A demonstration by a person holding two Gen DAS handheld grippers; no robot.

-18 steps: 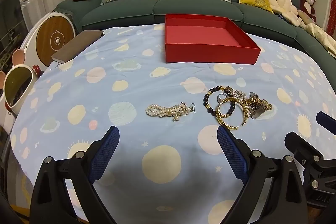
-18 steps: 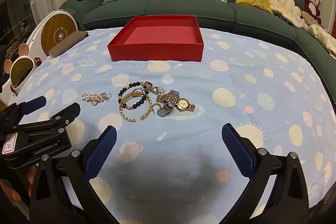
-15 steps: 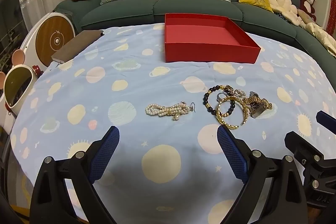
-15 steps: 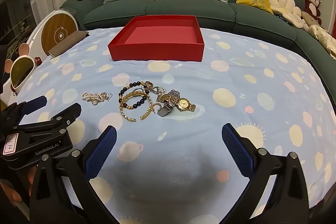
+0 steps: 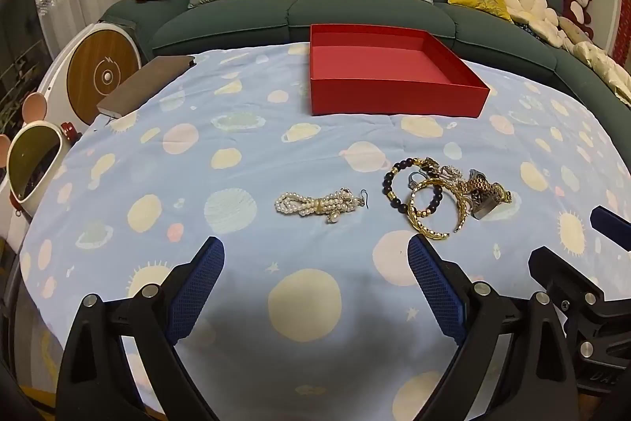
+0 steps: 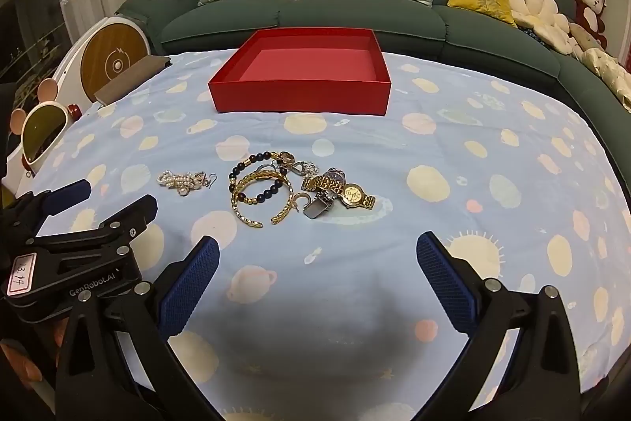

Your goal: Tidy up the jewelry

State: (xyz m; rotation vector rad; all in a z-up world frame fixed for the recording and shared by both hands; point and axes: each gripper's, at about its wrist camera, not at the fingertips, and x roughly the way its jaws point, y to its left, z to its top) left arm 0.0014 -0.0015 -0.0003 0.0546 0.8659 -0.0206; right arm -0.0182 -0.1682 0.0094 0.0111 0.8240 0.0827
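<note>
An empty red box (image 5: pixel 394 93) (image 6: pixel 299 93) stands at the far side of a blue planet-print cloth. Nearer lies a pearl bracelet (image 5: pixel 315 204) (image 6: pixel 183 180). Right of it sits a tangle of jewelry: a dark bead bracelet (image 5: pixel 394 190) (image 6: pixel 252 160), a gold bangle (image 5: pixel 424 223) (image 6: pixel 246 202) and a gold watch (image 6: pixel 353 195) (image 5: pixel 483 184). My left gripper (image 5: pixel 315 287) is open and hovers short of the pearls. My right gripper (image 6: pixel 317 279) is open, short of the pile. Both hold nothing.
A green sofa (image 5: pixel 355 10) with yellow and grey cushions curves behind the table. A brown book (image 5: pixel 146 85) lies at the cloth's far left edge. A white round device (image 5: pixel 102 73) and a mirror (image 5: pixel 33 160) stand off the left side. Plush toys line the sofa.
</note>
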